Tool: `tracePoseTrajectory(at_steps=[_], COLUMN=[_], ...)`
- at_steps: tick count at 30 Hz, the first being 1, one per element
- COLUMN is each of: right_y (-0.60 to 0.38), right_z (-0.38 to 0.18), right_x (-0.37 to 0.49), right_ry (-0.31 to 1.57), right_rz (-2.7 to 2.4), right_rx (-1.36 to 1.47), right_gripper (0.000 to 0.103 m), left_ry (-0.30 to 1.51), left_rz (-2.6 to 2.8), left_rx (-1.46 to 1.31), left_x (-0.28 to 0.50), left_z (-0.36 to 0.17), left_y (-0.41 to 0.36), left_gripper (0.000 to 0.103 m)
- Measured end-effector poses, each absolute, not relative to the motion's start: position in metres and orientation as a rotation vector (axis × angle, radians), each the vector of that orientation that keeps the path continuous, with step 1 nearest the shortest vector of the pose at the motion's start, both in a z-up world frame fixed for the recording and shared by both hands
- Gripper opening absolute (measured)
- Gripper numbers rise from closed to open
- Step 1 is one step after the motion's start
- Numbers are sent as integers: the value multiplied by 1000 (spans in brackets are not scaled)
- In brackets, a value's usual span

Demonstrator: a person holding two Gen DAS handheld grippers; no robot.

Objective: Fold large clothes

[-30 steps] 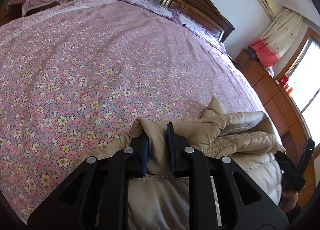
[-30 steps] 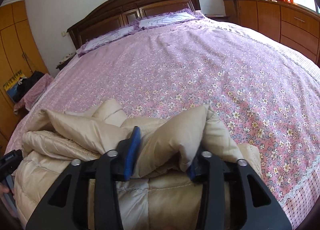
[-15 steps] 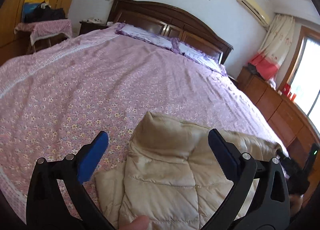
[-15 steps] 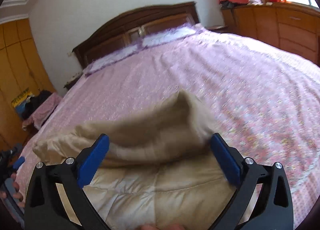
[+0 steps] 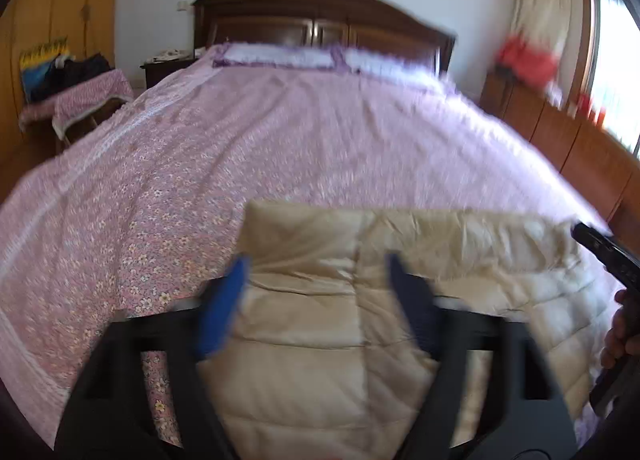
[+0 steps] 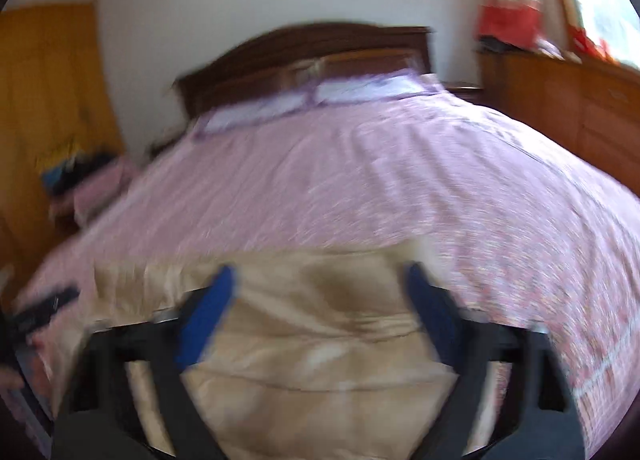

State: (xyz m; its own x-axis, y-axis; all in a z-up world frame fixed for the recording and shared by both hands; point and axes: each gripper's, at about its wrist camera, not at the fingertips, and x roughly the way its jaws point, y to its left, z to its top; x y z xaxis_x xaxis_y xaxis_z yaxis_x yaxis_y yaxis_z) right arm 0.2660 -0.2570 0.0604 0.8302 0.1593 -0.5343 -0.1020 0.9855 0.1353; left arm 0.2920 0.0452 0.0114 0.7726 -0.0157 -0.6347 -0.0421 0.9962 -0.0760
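Beige quilted jacket (image 5: 328,324) lies folded on the near end of the bed (image 5: 280,148), its far edge a straight fold across the floral cover. Left gripper (image 5: 316,272) hovers above its left part, jaws closing with nothing pinched between them; right gripper (image 6: 320,284) hangs above the right part, jaws likewise closing on air, the padding below and clear of the pads. Both views are blurred, so fine seams are hard to read. Judging by its puffy, shiny look, the jacket should be light, soft and springy, with a slick shell that may slide and puff back open. A grip at the outer corners of the folded edge, taking all layers together, would likely hold best.
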Motion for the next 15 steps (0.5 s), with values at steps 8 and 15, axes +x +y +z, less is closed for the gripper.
tracePoseTrajectory(at_steps=[8,15], right_y=[-188,-186], right_z=[27,-6], right_x=[279,288], right_ry=[677,763], right_rz=[216,200], right_rx=[-83,-108], right_gripper=[46,45], left_ry=[778,825], left_rz=[-148,-111], left_rx=[-58,-41], left_x=[310,312], left_z=[-7,-31], left_y=[-5,-7], left_gripper=[4,1])
